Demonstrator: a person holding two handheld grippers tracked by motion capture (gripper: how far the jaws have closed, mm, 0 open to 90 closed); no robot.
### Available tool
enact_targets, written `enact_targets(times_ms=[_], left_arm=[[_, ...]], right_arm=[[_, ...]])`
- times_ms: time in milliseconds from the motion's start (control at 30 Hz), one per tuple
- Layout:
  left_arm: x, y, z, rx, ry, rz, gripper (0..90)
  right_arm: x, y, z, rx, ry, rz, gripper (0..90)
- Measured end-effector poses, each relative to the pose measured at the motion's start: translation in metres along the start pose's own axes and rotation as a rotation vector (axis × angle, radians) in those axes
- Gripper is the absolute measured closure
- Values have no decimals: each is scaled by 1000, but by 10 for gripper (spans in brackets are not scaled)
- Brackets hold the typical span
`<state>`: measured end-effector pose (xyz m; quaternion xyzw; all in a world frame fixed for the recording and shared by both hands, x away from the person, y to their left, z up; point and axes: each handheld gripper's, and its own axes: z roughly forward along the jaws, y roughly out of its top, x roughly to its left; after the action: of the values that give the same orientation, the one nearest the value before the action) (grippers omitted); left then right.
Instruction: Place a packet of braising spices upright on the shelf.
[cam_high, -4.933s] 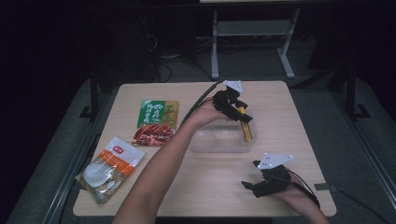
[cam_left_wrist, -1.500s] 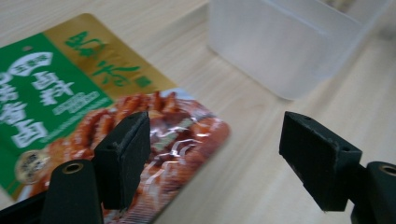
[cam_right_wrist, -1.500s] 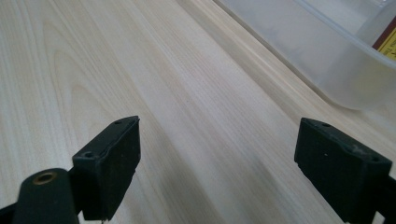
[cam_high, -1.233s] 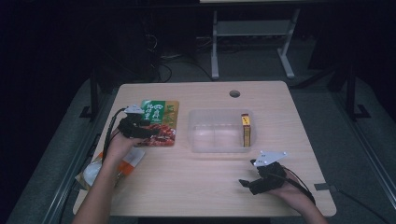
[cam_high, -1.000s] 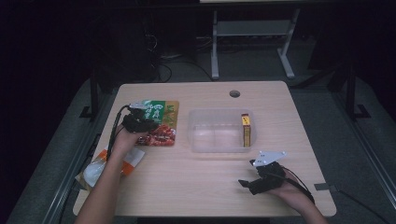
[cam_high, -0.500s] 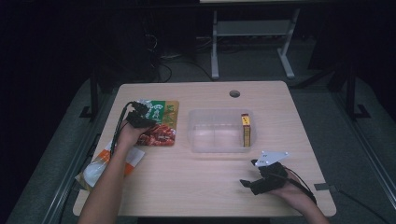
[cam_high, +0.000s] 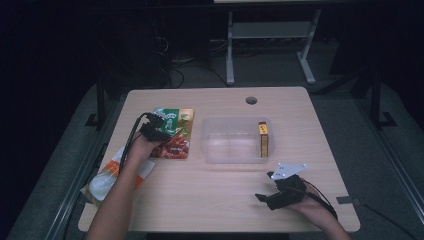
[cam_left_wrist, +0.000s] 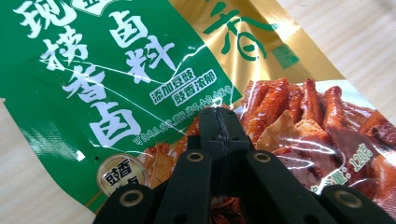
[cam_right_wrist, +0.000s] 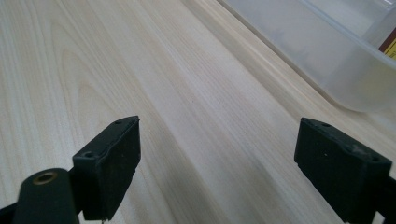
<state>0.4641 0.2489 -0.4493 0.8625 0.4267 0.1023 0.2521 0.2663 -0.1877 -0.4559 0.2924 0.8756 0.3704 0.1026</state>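
On the pale wooden table (cam_high: 200, 200), the person's left gripper (cam_high: 156, 126) sits over the flat green-and-gold foil food packet (cam_high: 175, 134), which lies left of centre with printed pictures of braised meat at its near end. In the left gripper view that gripper (cam_left_wrist: 218, 122) has its two black jaws pressed tight together, tips meeting above the glossy packet (cam_left_wrist: 140, 70); whether any of the film is pinched between them cannot be told. The left forearm (cam_high: 120, 200) reaches in from the near left edge.

Just right of the packet, at mid-table, stands a clear rectangular plastic container (cam_high: 235, 145). A small yellow-and-red box (cam_high: 263, 139) stands on edge against its right inner wall. At the near left corner of the table lies a clear bag with an orange-and-white label (cam_high: 107, 177), partly under the forearm.

The right gripper (cam_high: 265, 198), topped by its grey three-cornered plate, rests near the table's near right edge, well apart from the container. In the right gripper view it (cam_right_wrist: 233, 154) is released, jaws spread wide over bare wood, with the container's wall (cam_right_wrist: 327, 60) at the far right.
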Motion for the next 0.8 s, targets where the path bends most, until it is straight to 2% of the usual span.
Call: enact_targets(times_ms=[200,333,533,667,767,800], left_arm=[[-10,-13,-6,-26,-56,-11,900],[-21,-19,-9,-22,-66,9,900],[-32,-26,-12,-26,-91,5,900],[-36,-29,-15,-20,-105,27,900],[-33,-24,-18,0,-128,44,900],[-31,-21,-17,-7,-118,42,900]], right_arm=[[0,0,0,1,-3,9,141],[0,1,1,-1,-1,1,141],[1,1,1,6,-1,0,141],[1,1,1,3,-2,-1,141],[0,1,1,-1,-4,2,141],[0,1,1,-3,-4,3,141]])
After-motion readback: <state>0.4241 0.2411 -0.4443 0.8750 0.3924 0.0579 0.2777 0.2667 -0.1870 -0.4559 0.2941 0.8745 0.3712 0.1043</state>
